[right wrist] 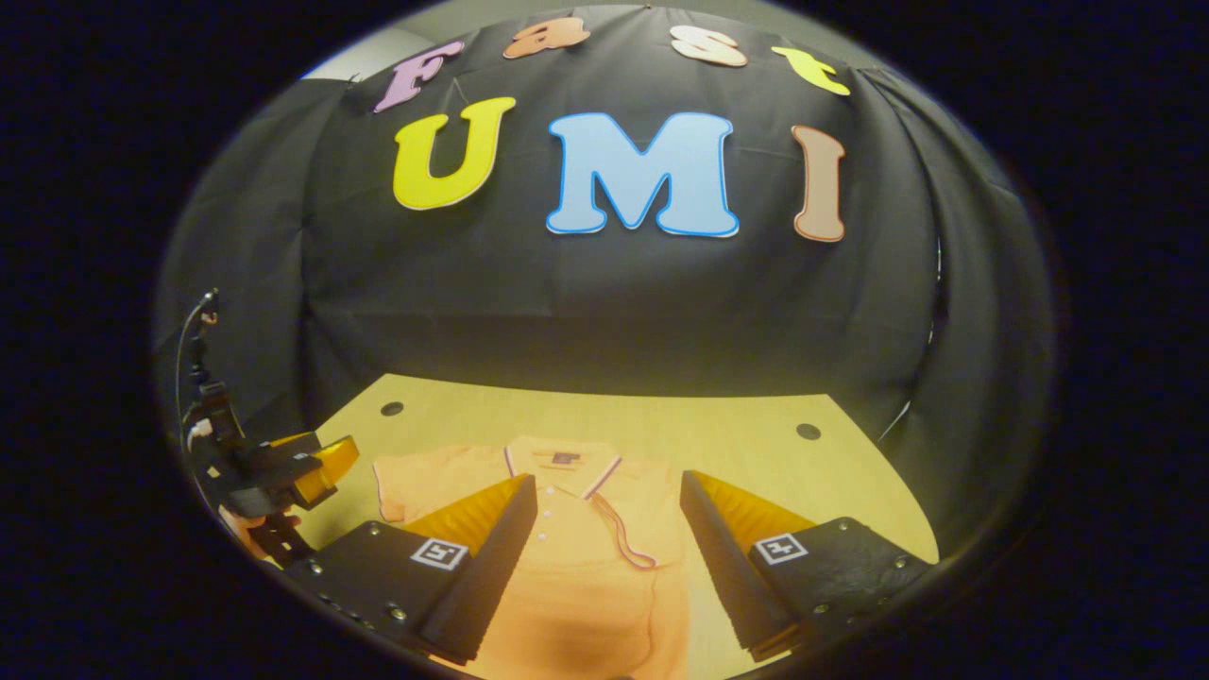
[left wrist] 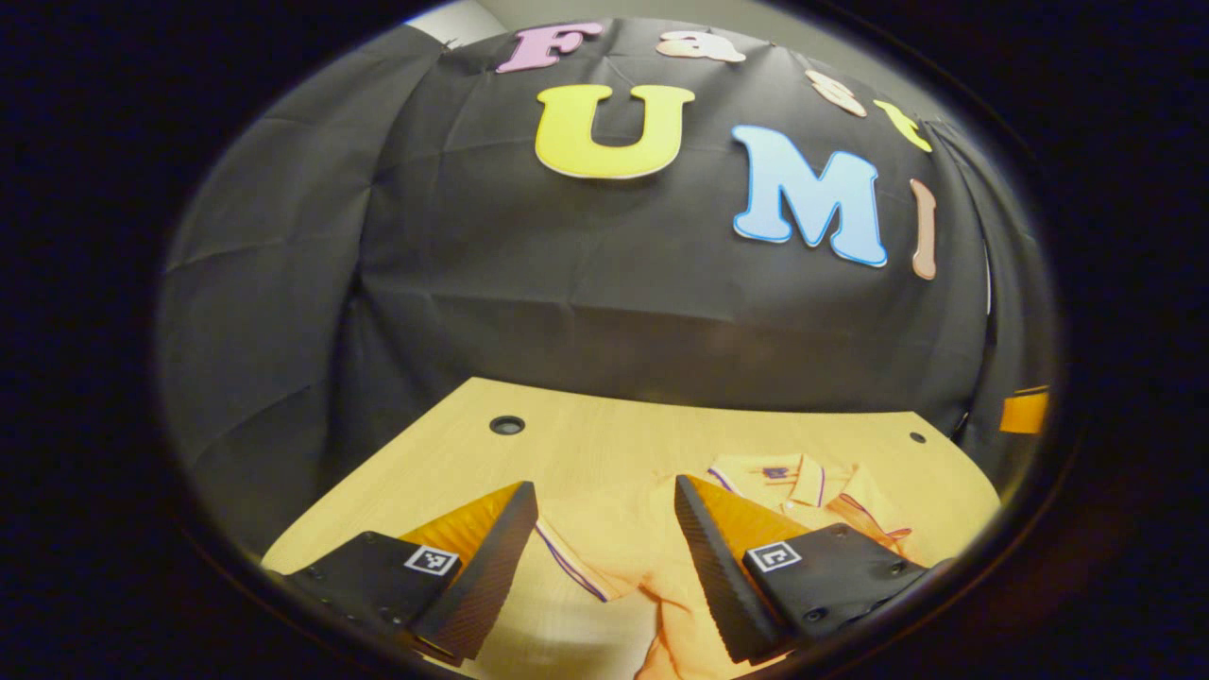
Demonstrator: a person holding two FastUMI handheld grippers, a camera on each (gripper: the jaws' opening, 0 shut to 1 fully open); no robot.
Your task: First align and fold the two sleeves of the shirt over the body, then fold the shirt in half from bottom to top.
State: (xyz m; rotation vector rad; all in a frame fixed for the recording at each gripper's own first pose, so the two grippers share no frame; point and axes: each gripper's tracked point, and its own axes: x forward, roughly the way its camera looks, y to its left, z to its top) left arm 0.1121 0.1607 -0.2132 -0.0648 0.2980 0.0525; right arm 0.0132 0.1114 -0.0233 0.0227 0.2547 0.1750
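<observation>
Up close, the left tool [left wrist: 604,552] hangs with its fingers wide apart over the shirt [left wrist: 661,557], gripping nothing; its sleeve [left wrist: 590,552] lies spread out flat between them. Likewise the right tool [right wrist: 609,552] is spread open above the shirt body [right wrist: 586,586], empty. Farther on, the collar [right wrist: 565,467] points toward the back of the desk [right wrist: 737,425]. Judging by this, the left sleeve is not yet folded, and the bottom-to-top fold also remains
</observation>
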